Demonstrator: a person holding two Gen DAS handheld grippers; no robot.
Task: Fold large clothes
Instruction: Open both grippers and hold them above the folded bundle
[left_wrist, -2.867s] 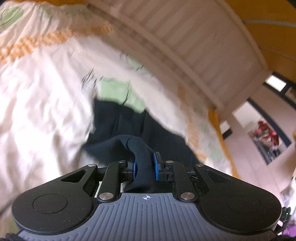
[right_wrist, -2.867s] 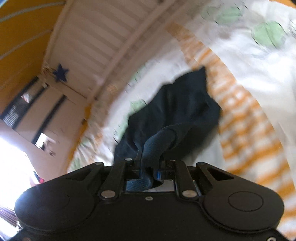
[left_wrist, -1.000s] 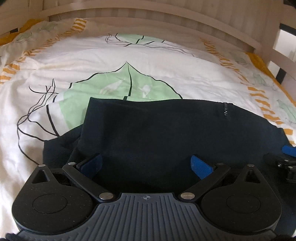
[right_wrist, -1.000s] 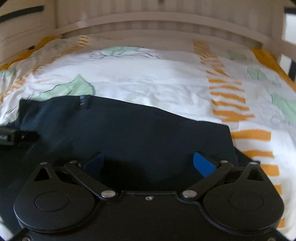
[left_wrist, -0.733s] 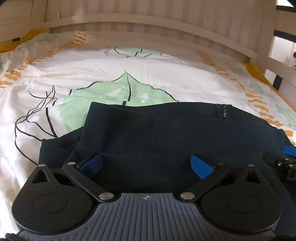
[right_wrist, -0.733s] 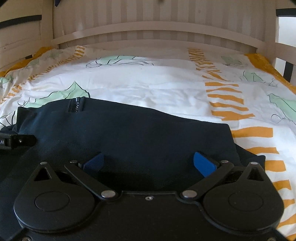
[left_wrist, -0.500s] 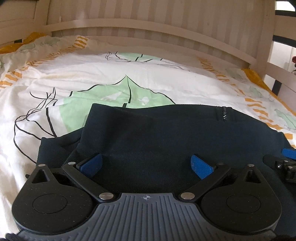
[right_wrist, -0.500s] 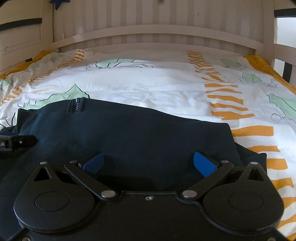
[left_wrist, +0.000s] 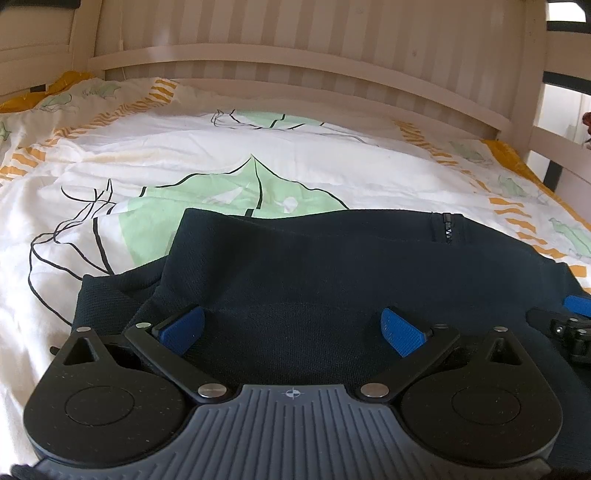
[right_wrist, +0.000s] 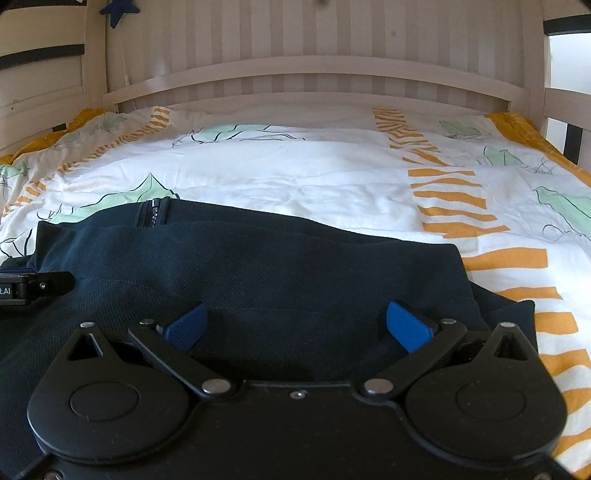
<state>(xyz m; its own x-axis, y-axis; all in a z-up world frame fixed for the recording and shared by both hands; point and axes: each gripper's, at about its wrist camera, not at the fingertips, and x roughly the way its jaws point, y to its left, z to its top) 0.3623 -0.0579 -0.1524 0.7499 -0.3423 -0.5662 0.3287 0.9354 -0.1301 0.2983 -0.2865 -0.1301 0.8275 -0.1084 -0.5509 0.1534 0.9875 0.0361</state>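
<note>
Both grippers, left gripper (left_wrist: 291, 328) and right gripper (right_wrist: 295, 326), are sitting with fingers spread wide, gripping nothing, low over the dark garment (left_wrist: 314, 273). It is lying doubled on the duvet (left_wrist: 332, 170), zip (left_wrist: 447, 229) at the far edge. One fold appears done; further folds likely remaining. Headboard (right_wrist: 295, 74) beyond.

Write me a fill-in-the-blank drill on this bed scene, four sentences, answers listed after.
1. The dark garment lies on a ____.
2. Both the left hand-held gripper and the right hand-held gripper stand ____, holding nothing.
3. The finger pads are coloured ____.
4. The zipper sits at the garment's ____ edge, toward the headboard.

Answers: bed; open; blue; far
</note>
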